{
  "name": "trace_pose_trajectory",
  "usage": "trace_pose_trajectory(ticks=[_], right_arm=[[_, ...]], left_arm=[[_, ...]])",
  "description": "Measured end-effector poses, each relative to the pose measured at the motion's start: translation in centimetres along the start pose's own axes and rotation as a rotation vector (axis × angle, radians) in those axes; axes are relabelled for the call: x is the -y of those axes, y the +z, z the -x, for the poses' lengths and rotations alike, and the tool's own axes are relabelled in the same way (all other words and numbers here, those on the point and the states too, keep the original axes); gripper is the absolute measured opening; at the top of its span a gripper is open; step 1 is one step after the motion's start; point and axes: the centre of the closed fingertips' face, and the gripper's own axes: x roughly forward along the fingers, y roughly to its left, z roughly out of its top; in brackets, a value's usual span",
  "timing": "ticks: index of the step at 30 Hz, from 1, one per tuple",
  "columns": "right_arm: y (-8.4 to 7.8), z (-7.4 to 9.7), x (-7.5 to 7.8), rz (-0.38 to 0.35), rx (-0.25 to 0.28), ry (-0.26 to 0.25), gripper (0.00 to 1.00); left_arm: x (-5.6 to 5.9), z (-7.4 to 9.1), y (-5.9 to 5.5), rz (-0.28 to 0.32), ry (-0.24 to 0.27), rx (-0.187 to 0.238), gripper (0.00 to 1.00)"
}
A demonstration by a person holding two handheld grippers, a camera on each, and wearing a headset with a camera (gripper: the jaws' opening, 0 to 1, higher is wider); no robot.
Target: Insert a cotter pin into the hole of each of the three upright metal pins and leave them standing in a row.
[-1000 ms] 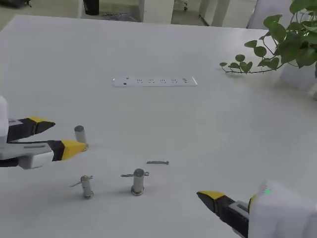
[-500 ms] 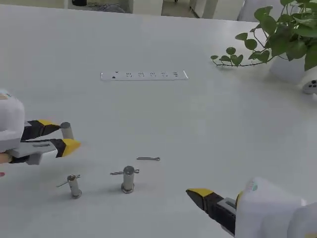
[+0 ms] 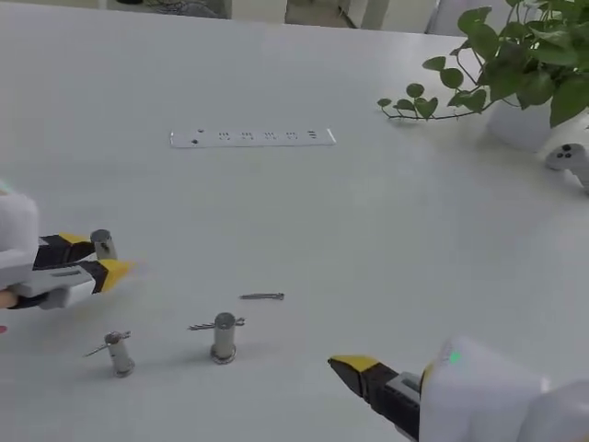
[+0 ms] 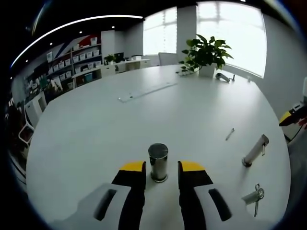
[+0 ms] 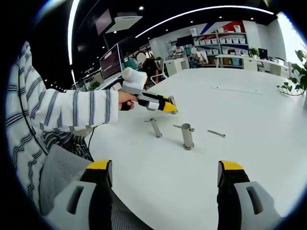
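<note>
Three short metal pins stand on the white table [image 3: 386, 258]. A cotter pin sits through the left pin [image 3: 118, 353] and another through the middle pin [image 3: 224, 336]. The bare third pin [image 3: 102, 244] stands upright between the jaws of my left gripper [image 3: 103, 255], which are narrow with slim gaps either side of the pin [image 4: 158, 162]. A loose cotter pin [image 3: 262, 296] lies flat behind the middle pin. Low at the near right, my right gripper [image 5: 165, 166] is wide open with nothing in it, facing the pins [image 5: 187, 136].
A white power strip [image 3: 253, 138] lies farther back on the table. A potted plant [image 3: 515, 64] and a small white controller [image 3: 566, 158] sit at the far right. A person's striped sleeve [image 5: 72, 110] holds the left gripper.
The left gripper has slid forward so the bare pin now stands between its jaws, and the jaws have narrowed. The right gripper has kept its place.
</note>
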Motion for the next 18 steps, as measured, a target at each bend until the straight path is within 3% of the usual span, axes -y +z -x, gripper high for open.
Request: trace_pose_trajectory(ticks=[8,18], right_arm=[[-0.33,0.21,-0.03,-0.008,-0.013,0.007,0.89],[-0.80,0.44,0.29,-0.022,-0.025,-0.002,0.89]], left_arm=[[-0.04,-0.40,0.06,0.028,-0.027,0.013,0.14],[-0.21,-0.08,-0.03,0.003,-0.047,0.020,0.10]])
